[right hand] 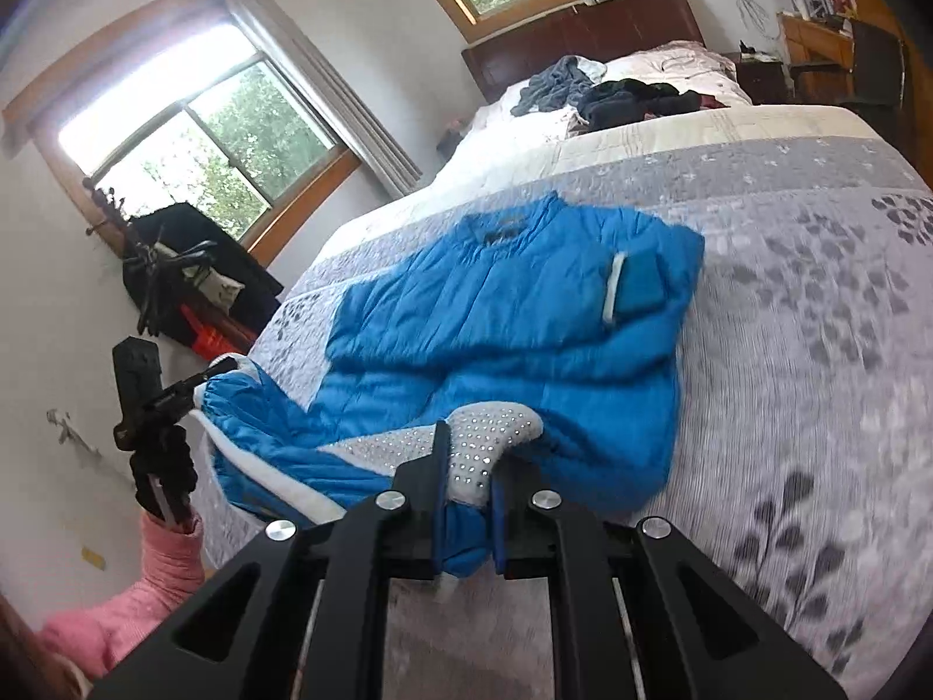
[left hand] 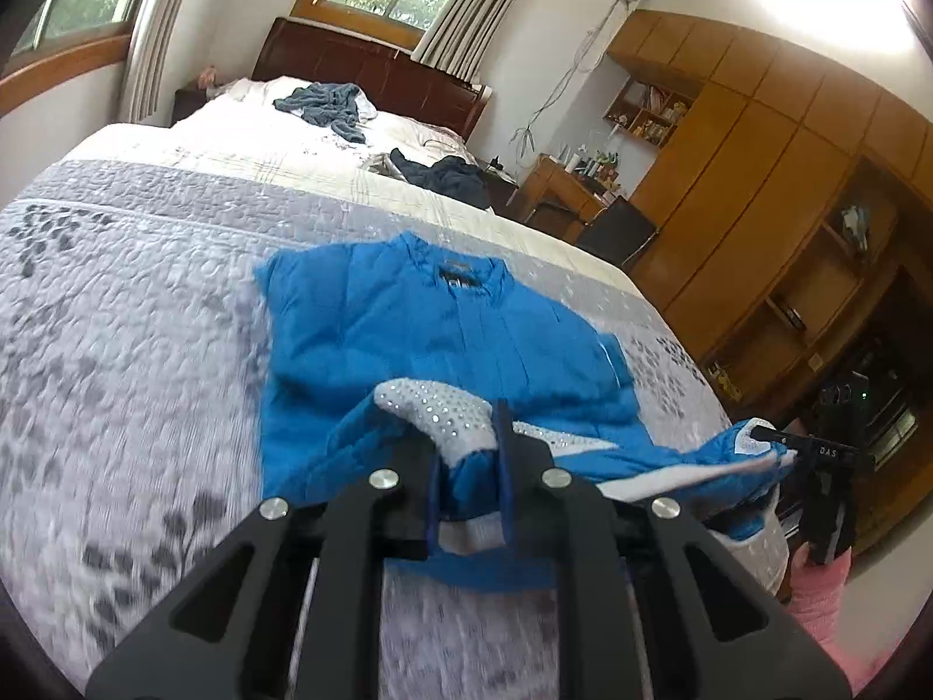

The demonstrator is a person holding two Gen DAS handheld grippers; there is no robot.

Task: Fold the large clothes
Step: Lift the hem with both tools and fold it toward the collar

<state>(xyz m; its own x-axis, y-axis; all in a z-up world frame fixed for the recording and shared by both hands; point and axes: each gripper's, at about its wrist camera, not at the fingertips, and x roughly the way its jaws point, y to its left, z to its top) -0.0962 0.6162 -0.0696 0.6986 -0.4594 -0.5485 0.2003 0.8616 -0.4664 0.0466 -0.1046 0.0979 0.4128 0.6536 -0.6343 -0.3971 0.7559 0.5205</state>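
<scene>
Blue jacket [left hand: 443, 338] — spread on the grey quilt [left hand: 134, 350], near end lifted. My left gripper [left hand: 469, 455] pinches its hem; my right gripper [right hand: 469, 478] pinches the hem too — both clamped on fabric.

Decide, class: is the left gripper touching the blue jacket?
Touching. In the left wrist view the left gripper has its fingers closed on the blue jacket's hem, with fabric pinched between them and lifted off the bed.

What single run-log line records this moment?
phase: folding hem up | left gripper: shut on blue jacket | right gripper: shut on blue jacket | surface: bed
</scene>
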